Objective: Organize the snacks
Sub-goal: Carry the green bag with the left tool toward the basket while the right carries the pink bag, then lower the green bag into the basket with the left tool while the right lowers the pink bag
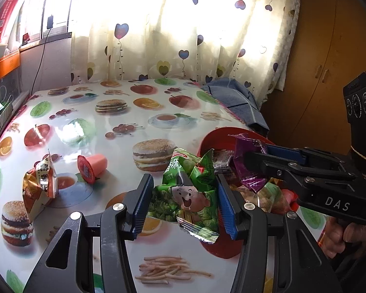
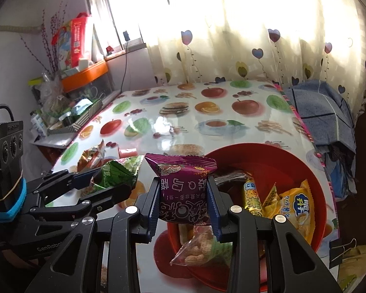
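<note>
While both packets hung clear of the table, the entry for that moment read thus: one left gripper, fingers clamped on a crinkled green foil packet bearing a cartoon face; one right gripper, fingers clamped on a purple foil packet with serrated end seams, pinched across its middle. One red bowl, round, smooth and glossy, stood at the near right of the table, directly beyond the purple packet, holding yellow crisp bags, a clear pouch of peanuts and dark-wrapped pieces. Left loose on the near left of the cloth: one orange-brown packet, standing crumpled, and one small pink jelly cup on its side, red foil lid facing the viewer. The tablecloth was slick plastic printed with burgers, fruit and fries, glaring under the window light. My judgement was that the step in hand was sorting the two packets to separate places; it would go best with each carried level and clear of the other gripper, lowered until the foil touched a surface before release, since such puffy, slippery wrappers would skid or roll if dropped.
</note>
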`<state>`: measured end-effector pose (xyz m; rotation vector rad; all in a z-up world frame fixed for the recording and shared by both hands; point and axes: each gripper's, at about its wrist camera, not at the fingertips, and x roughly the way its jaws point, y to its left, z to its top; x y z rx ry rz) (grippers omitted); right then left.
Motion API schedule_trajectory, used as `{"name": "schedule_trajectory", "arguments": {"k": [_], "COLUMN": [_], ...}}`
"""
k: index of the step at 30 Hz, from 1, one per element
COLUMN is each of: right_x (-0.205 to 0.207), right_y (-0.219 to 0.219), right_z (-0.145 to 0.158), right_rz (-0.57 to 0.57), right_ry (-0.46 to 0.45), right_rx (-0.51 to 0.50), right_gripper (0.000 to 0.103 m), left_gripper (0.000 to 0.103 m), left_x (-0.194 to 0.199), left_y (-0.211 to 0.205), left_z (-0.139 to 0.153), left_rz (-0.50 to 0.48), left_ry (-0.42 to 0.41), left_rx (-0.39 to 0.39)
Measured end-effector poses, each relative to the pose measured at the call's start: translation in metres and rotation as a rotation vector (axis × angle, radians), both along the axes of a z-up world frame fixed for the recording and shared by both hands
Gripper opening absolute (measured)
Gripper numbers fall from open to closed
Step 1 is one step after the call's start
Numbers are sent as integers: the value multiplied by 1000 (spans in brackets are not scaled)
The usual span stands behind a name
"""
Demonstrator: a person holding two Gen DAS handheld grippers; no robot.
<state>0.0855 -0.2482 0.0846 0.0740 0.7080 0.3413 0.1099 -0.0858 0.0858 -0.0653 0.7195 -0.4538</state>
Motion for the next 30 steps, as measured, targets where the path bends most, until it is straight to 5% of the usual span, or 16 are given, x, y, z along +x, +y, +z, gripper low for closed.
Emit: {"name": "schedule_trajectory", "arguments": {"k": [30], "right_x": [22], "right_y": [-77], "right_z": [-17], "right_rz": [-199], "right_ry": [38], "right_rx": [-13], "right_gripper": [33], "left_gripper": [52], "left_x": [31], "left_y": [-66], "left_z": [-3], "left_rz": [-146], "left_ry": [-2], "left_rx": [-12]}}
